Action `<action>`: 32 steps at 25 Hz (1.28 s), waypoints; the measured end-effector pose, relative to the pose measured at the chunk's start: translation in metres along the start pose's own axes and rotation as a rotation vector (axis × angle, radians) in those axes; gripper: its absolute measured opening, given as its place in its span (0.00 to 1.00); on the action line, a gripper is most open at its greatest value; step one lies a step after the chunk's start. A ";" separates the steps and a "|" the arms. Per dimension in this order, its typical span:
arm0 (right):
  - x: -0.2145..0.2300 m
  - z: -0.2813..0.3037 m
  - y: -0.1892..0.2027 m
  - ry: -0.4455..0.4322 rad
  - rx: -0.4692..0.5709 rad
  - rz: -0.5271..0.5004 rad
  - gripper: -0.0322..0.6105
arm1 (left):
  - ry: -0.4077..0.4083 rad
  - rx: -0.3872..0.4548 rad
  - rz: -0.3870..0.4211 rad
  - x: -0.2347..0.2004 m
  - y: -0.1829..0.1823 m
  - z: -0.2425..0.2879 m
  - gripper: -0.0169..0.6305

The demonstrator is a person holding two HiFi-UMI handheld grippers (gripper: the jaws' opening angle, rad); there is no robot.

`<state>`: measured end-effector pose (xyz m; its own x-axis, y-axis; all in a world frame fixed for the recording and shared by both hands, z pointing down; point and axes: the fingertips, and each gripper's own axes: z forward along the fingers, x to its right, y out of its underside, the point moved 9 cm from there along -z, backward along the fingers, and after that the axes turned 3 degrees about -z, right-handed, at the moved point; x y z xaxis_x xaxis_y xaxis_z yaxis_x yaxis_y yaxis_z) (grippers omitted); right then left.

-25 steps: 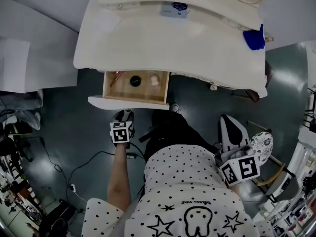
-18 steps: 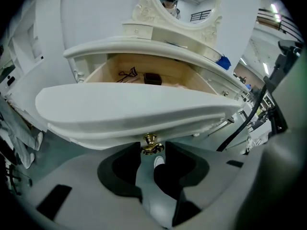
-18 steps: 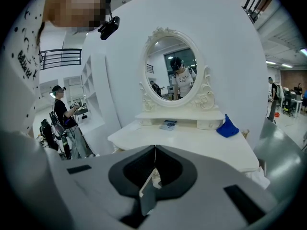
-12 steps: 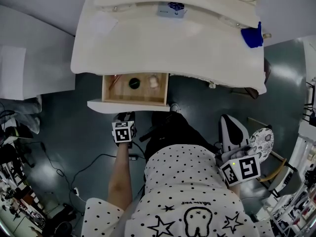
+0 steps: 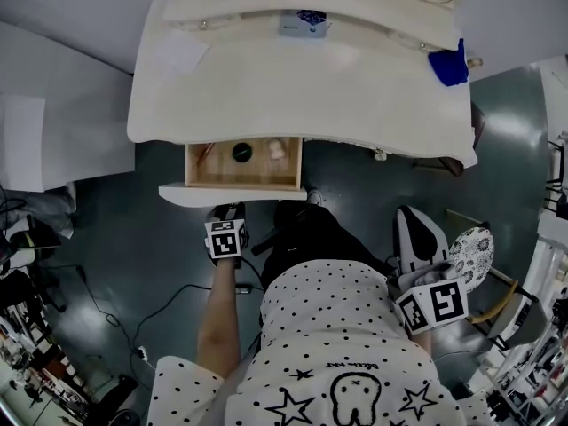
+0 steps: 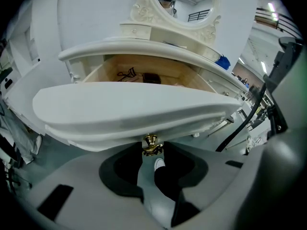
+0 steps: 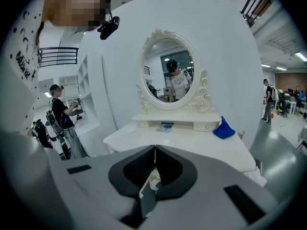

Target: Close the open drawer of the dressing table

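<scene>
The white dressing table (image 5: 302,87) has one open drawer (image 5: 244,177) under its left side, wooden inside, with a white curved front (image 6: 134,114). My left gripper (image 5: 227,209) is at that front. Its jaws have just been closing a little, and in the left gripper view they stand either side of the brass drawer knob (image 6: 152,144), pads against it. My right gripper (image 5: 406,216) hangs off to the right, away from the table. In the right gripper view, this gripper (image 7: 154,150) is shut and holds nothing.
Inside the drawer lie a black round item (image 5: 241,151) and a pale item (image 5: 277,149). A blue cloth (image 5: 446,67) and a small box (image 5: 300,22) sit on the tabletop below the oval mirror (image 7: 168,68). A patterned stool (image 5: 470,256) stands right; cables (image 5: 160,295) cross the floor.
The drawer has slid a little way into the table, so less of its inside shows. My left gripper has followed its front. The right gripper has stayed put.
</scene>
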<state>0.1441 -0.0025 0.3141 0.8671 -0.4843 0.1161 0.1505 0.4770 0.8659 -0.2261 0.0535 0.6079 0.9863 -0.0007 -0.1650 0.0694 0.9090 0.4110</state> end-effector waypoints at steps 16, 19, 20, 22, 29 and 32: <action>-0.002 -0.003 -0.001 0.102 0.018 0.032 0.06 | 0.004 0.015 0.002 -0.003 -0.040 0.021 0.26; -0.002 -0.003 -0.001 0.117 0.020 0.039 0.06 | -0.003 0.017 0.002 -0.004 -0.047 0.024 0.26; -0.003 -0.003 -0.002 0.120 0.020 0.041 0.06 | -0.004 0.019 0.003 -0.004 -0.050 0.025 0.26; -0.004 -0.003 -0.003 0.127 0.022 0.042 0.06 | -0.002 0.023 0.008 -0.004 -0.055 0.026 0.26; -0.003 -0.003 -0.005 0.168 0.027 0.052 0.06 | 0.000 0.037 0.017 -0.007 -0.076 0.037 0.26; -0.001 -0.004 -0.006 0.187 0.029 0.058 0.06 | 0.001 0.041 0.019 -0.007 -0.085 0.041 0.26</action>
<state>0.1440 -0.0017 0.3070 0.9475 -0.3105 0.0759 0.0864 0.4774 0.8744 -0.2327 -0.0412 0.6107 0.9874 0.0172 -0.1572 0.0562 0.8909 0.4506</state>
